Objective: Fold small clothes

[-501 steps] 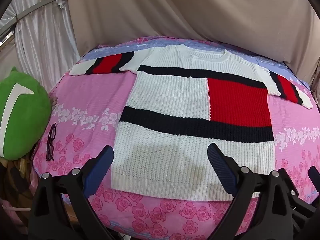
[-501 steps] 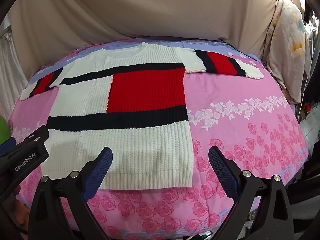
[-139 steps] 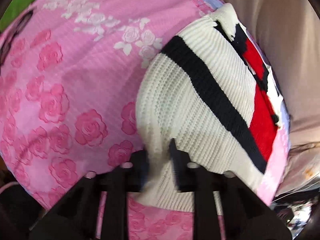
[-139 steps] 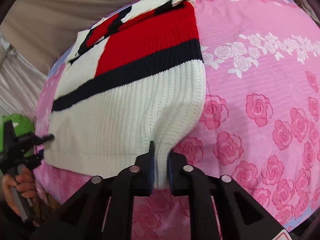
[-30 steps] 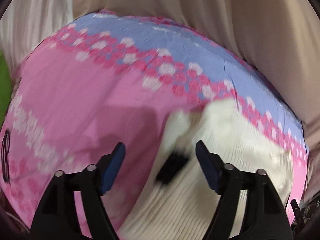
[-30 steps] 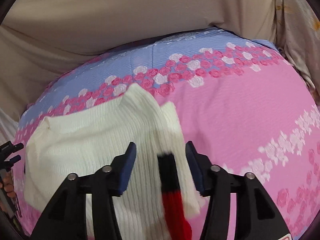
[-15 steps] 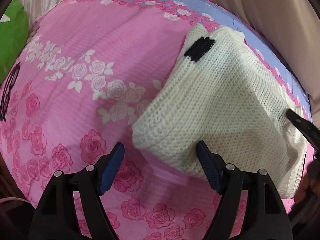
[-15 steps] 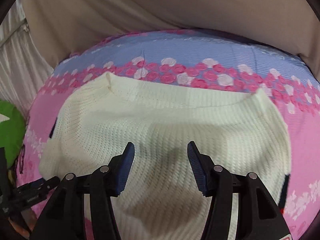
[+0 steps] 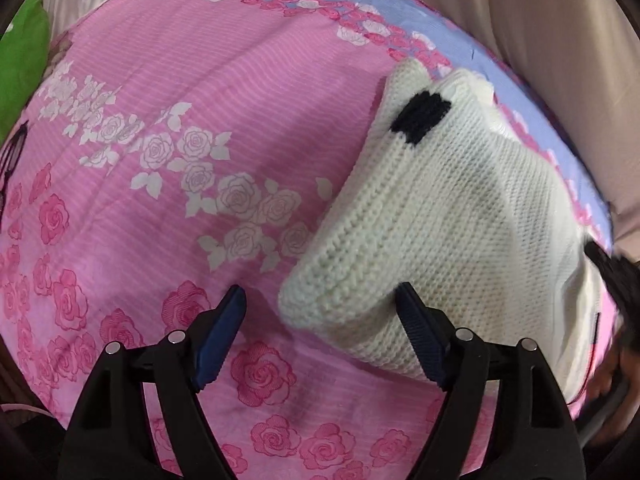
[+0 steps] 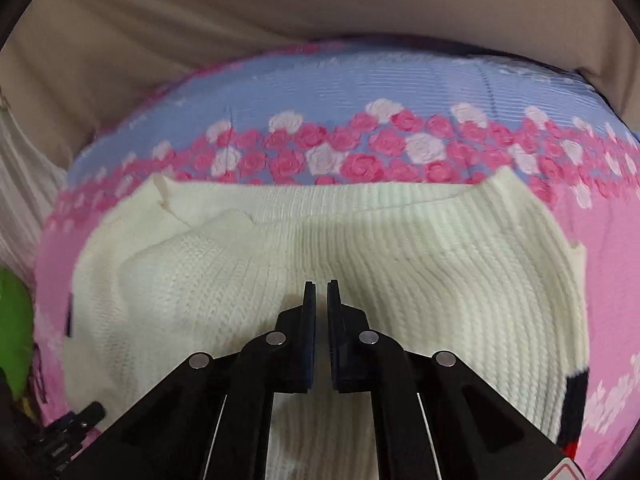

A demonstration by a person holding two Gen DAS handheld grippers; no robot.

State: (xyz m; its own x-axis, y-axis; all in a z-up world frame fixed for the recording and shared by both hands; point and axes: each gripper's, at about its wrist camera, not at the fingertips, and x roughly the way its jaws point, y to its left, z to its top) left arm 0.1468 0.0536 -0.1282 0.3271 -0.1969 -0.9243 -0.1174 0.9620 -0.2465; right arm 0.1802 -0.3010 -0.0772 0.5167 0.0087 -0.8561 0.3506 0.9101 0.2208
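Note:
The white knit sweater (image 9: 440,216) lies folded into a thick bundle on the pink rose bedsheet (image 9: 160,160), a black patch showing at its far end. My left gripper (image 9: 320,332) is open at the bundle's near left corner; its right finger touches the fold edge. In the right wrist view the sweater (image 10: 440,264) fills the middle, back side up. My right gripper (image 10: 321,292) is shut with nothing between the pads, pressed low over the sweater's middle.
A green cushion (image 9: 20,48) and black glasses (image 9: 12,152) lie at the bed's left edge. Beige curtain (image 10: 320,8) hangs behind the bed. The right gripper appears blurred at the right in the left wrist view (image 9: 616,280).
My right gripper has closed from open and sits lower over the sweater. My left gripper has come closer to the bundle's near corner, still open.

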